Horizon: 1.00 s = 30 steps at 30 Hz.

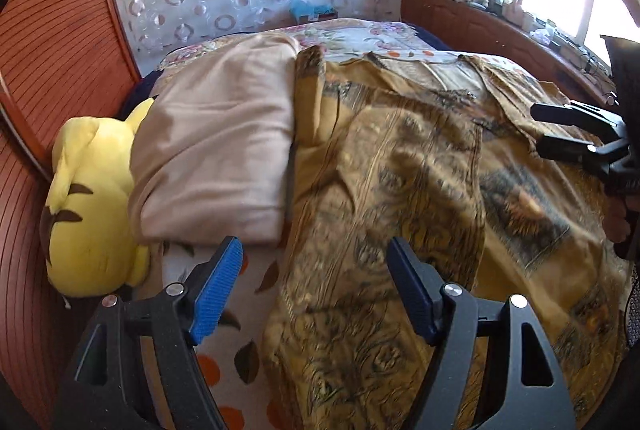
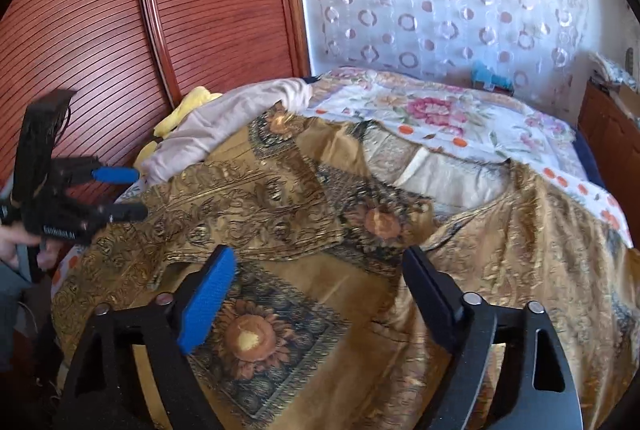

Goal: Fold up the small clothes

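The golden patterned garment (image 2: 360,230) is spread across the bed (image 2: 460,110), its neckline at the far side; its left edge is met by a beige folded cloth (image 1: 216,150); the left gripper (image 1: 316,286) is held released over the near-left hem; the right gripper (image 2: 320,294) is held spread above the near middle, gripping nothing.

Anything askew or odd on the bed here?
The gold patterned garment lies rumpled, its left side bunched against the folded beige cloth. Both the left gripper and right gripper are open, holding nothing.
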Available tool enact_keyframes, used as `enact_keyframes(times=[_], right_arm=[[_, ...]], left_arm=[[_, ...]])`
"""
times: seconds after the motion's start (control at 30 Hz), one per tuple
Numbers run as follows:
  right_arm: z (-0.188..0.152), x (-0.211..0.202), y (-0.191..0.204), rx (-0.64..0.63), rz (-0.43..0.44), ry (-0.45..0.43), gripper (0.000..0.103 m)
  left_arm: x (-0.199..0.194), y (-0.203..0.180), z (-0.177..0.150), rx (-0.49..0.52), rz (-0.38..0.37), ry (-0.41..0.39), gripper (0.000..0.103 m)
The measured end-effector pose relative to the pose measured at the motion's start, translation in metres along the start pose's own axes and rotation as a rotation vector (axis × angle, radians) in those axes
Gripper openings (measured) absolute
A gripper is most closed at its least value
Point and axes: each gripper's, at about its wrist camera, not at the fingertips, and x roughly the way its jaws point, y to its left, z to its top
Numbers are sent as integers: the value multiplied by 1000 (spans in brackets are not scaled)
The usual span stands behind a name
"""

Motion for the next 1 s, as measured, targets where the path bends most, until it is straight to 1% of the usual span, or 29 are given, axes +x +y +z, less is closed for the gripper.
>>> enact_keyframes(times=[0.1,0.23,0.37,0.47,0.57,0.63,0.67,0.7,0.73,0.77,0.8,0.83,0.9,1.0], right_arm=[[-1,6,11,-2,54,24,75],[-5,19,39,-29,153,64,60],[-12,32,73,-83,206,115,55],[-14,45,89,-114,220,159,51],[-11,52,99,-149,195,156,47],[-7,57,100,-152,189,158,37],[-6,59,102,-161,176,156,36],[-6,60,103,-169,169,153,31],[-6,61,103,-175,164,151,22],[-6,62,103,-179,166,150,18],[-6,60,104,-177,171,145,9],[-6,58,104,-172,186,139,5],[-6,48,100,-161,232,131,4],[-11,33,95,-189,218,120,4]], left_arm=[[-4,4,-14,-4,32,-8,75],[-10,10,-32,-6,83,-20,75],[-9,19,-44,-6,121,-6,75],[-11,27,-46,-34,111,-18,75],[-10,30,-49,-54,102,-26,75],[-10,31,-50,-58,99,-28,75],[-9,32,-50,-67,96,-29,76],[-8,33,-50,-79,91,-27,77],[-8,35,-50,-89,86,-25,78],[-7,37,-50,-104,76,-20,79],[-7,40,-51,-119,63,-16,79],[-6,42,-51,-128,56,-15,79],[-7,41,-52,-121,61,-17,80],[-7,41,-53,-122,62,-20,80]])
